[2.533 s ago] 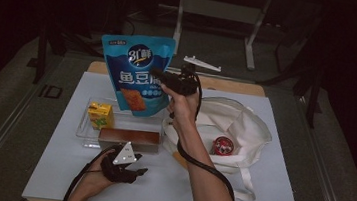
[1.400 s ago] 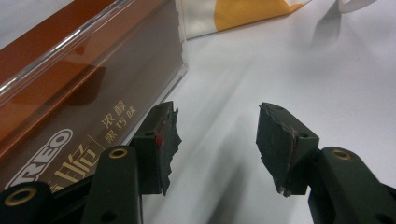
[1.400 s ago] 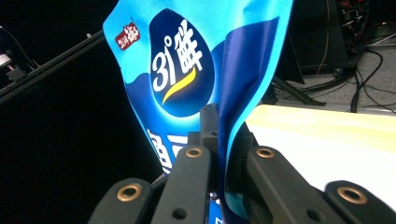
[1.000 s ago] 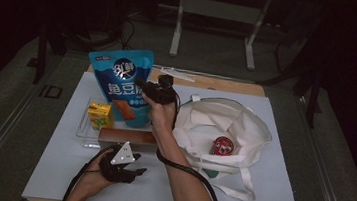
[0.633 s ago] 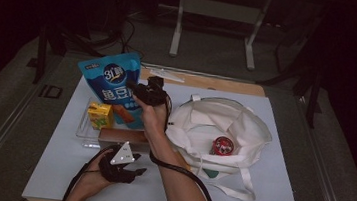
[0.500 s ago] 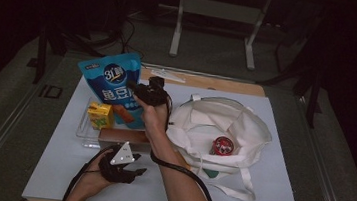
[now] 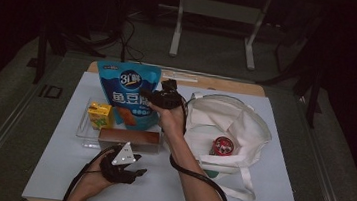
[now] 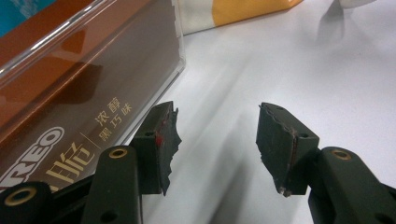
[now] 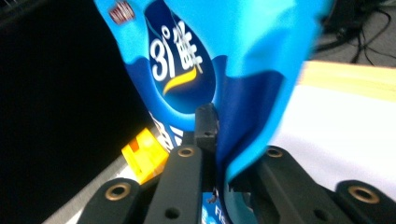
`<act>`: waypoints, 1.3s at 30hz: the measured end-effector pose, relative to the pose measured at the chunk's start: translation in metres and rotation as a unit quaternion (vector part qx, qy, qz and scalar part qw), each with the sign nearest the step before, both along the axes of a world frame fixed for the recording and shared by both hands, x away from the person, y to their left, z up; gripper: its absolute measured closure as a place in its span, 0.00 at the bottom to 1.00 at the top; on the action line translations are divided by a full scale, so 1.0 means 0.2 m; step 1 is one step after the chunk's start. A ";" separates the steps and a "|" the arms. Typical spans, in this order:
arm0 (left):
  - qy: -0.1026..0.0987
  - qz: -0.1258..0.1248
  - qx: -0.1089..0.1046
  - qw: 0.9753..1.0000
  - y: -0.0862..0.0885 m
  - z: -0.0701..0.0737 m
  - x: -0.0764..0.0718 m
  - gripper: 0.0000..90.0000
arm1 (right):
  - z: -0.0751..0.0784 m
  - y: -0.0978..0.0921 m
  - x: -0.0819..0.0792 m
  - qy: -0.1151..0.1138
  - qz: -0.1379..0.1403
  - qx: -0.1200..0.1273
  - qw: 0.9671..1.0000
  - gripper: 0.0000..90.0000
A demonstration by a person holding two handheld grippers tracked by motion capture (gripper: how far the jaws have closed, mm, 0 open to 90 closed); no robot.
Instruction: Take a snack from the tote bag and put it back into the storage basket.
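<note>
The blue snack bag [image 7: 128,92] looks like shiny, smooth plastic, the tote bag [image 7: 236,126] at the right is soft white cloth, the tray [image 8: 100,60] is clear glossy plastic, and the table [image 7: 267,190] looks smooth and matt.

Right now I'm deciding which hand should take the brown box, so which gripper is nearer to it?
Left. The left gripper lies open just beside the brown box; the right gripper is beyond it, clamped on the blue bag.
</note>
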State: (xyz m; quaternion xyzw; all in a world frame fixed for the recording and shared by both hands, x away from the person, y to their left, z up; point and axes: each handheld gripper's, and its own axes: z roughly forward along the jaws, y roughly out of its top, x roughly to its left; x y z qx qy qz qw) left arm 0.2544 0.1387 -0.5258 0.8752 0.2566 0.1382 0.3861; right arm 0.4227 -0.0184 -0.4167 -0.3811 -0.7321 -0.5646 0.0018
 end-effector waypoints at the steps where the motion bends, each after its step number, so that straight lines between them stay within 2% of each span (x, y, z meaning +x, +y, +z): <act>1: 0.000 0.000 0.000 1.000 0.00 0.00 0.00 0.52 | 0.00 -0.01 0.00 0.004 0.003 -0.006 1.000 0.90; 4: 0.001 0.001 -0.001 1.000 0.00 0.00 0.00 0.52 | -0.02 -0.05 -0.02 0.002 0.006 -0.025 1.000 0.88; 8: 0.001 -0.001 0.001 1.000 -0.01 -0.01 0.00 0.52 | -0.05 -0.10 -0.03 0.007 0.004 -0.032 0.999 0.85; 9: 0.001 -0.001 0.003 1.000 -0.01 -0.01 0.00 0.52 | -0.06 -0.12 -0.04 0.007 0.003 -0.044 0.999 0.83; 10: 0.001 -0.001 0.003 1.000 -0.01 -0.01 0.00 0.52 | -0.06 -0.12 -0.04 0.007 0.003 -0.044 0.999 0.83; 11: 0.002 -0.001 0.004 1.000 -0.01 -0.01 0.00 0.52 | -0.06 -0.13 -0.05 0.004 0.005 -0.058 0.998 0.80; 12: 0.002 -0.001 0.004 1.000 -0.01 -0.01 0.00 0.52 | -0.06 -0.13 -0.05 0.004 0.005 -0.058 0.998 0.80; 13: 0.003 -0.002 0.005 1.000 -0.01 -0.01 0.00 0.52 | -0.07 -0.13 -0.07 -0.004 0.006 -0.081 0.997 0.77; 15: 0.004 -0.003 0.006 1.000 -0.01 -0.01 0.00 0.52 | -0.06 -0.13 -0.09 -0.011 0.008 -0.105 0.994 0.75; 16: 0.004 -0.003 0.006 1.000 -0.01 -0.01 0.00 0.52 | -0.06 -0.13 -0.09 -0.011 0.008 -0.105 0.994 0.75; 17: 0.004 -0.003 0.006 1.000 -0.01 -0.01 0.00 0.52 | -0.07 -0.11 -0.11 -0.012 0.017 -0.140 0.990 0.72; 18: 0.004 -0.003 0.006 1.000 -0.01 -0.01 0.00 0.52 | -0.08 -0.11 -0.11 -0.015 0.020 -0.158 0.987 0.72; 19: 0.004 -0.004 0.006 1.000 -0.01 -0.01 0.00 0.52 | -0.08 -0.11 -0.11 -0.015 0.020 -0.158 0.987 0.72; 20: 0.004 -0.004 0.006 1.000 -0.01 -0.01 0.00 0.52 | -0.09 -0.11 -0.13 -0.023 0.016 -0.172 0.985 0.73; 26: 0.005 -0.004 0.006 1.000 -0.02 -0.01 0.00 0.52 | -0.11 -0.10 -0.10 -0.025 0.015 -0.161 0.987 0.78; 29: 0.007 -0.006 0.009 1.000 -0.02 -0.02 0.00 0.52 | -0.11 -0.07 -0.08 -0.041 0.030 -0.163 0.985 0.80; 31: 0.007 -0.006 0.009 1.000 -0.02 -0.02 0.00 0.52 | -0.11 -0.06 -0.07 -0.044 0.033 -0.162 0.985 0.81; 32: 0.007 -0.006 0.010 1.000 -0.02 -0.02 0.00 0.52 | -0.11 -0.05 -0.06 -0.054 0.045 -0.164 0.984 0.81; 39: 0.006 -0.005 0.007 1.000 -0.01 -0.01 0.00 0.52 | -0.10 0.03 -0.03 -0.066 0.062 -0.165 0.982 0.81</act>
